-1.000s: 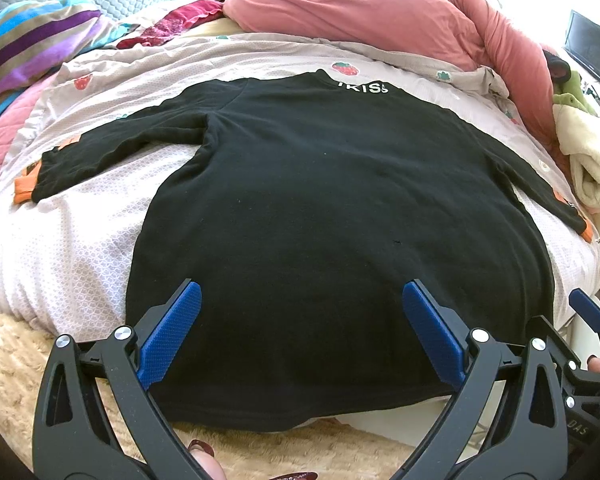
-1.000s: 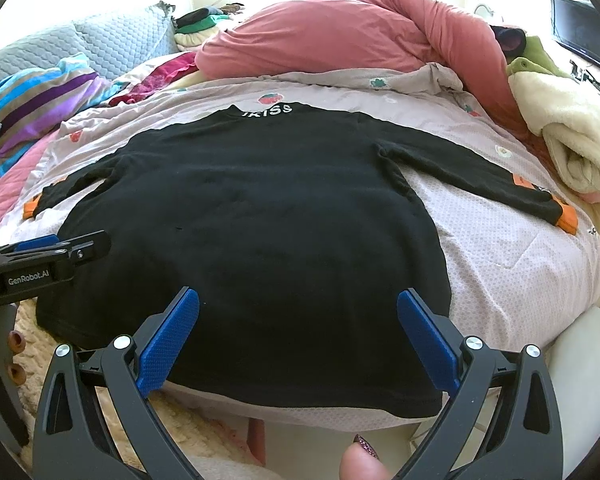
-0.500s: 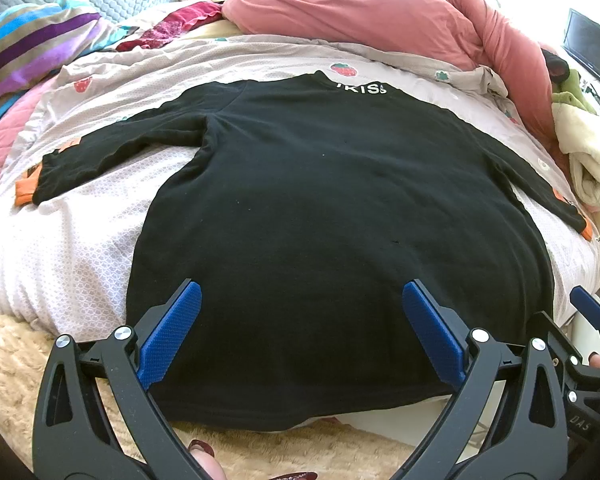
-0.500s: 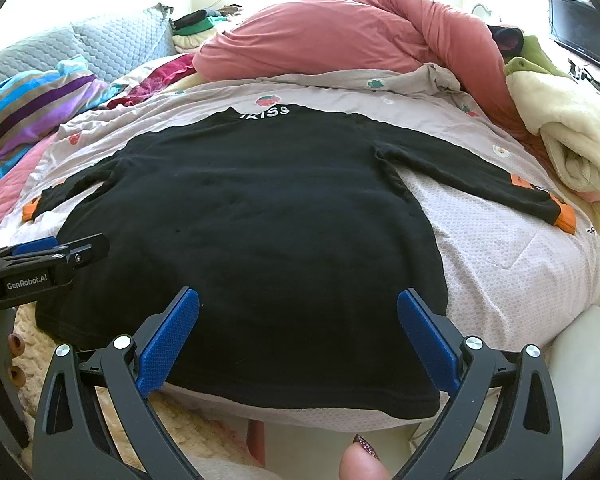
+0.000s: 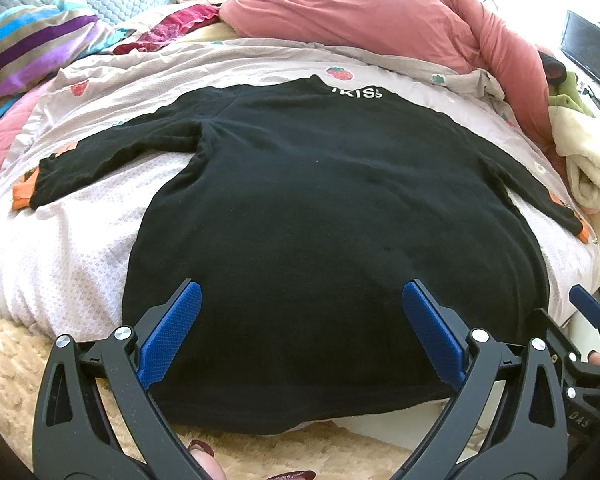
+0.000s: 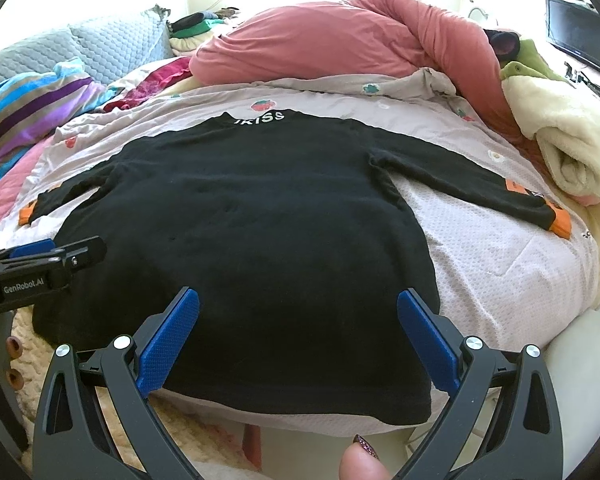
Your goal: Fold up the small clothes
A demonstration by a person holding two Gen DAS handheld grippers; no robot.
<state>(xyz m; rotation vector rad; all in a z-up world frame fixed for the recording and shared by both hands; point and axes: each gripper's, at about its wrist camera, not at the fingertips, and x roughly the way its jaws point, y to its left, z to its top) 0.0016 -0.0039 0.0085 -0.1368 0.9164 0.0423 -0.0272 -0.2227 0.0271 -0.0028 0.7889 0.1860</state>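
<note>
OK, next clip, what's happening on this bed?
A person holds a two-finger gripper in each hand over a black long-sleeved top that lies flat on the bedspread, sleeves out to both sides and collar away from the cameras. The left gripper and right gripper are both open, near the hem, and grip nothing. No fold shows in the top yet. A pink duvet and a cream blanket lie bunched behind and beside it.
</note>
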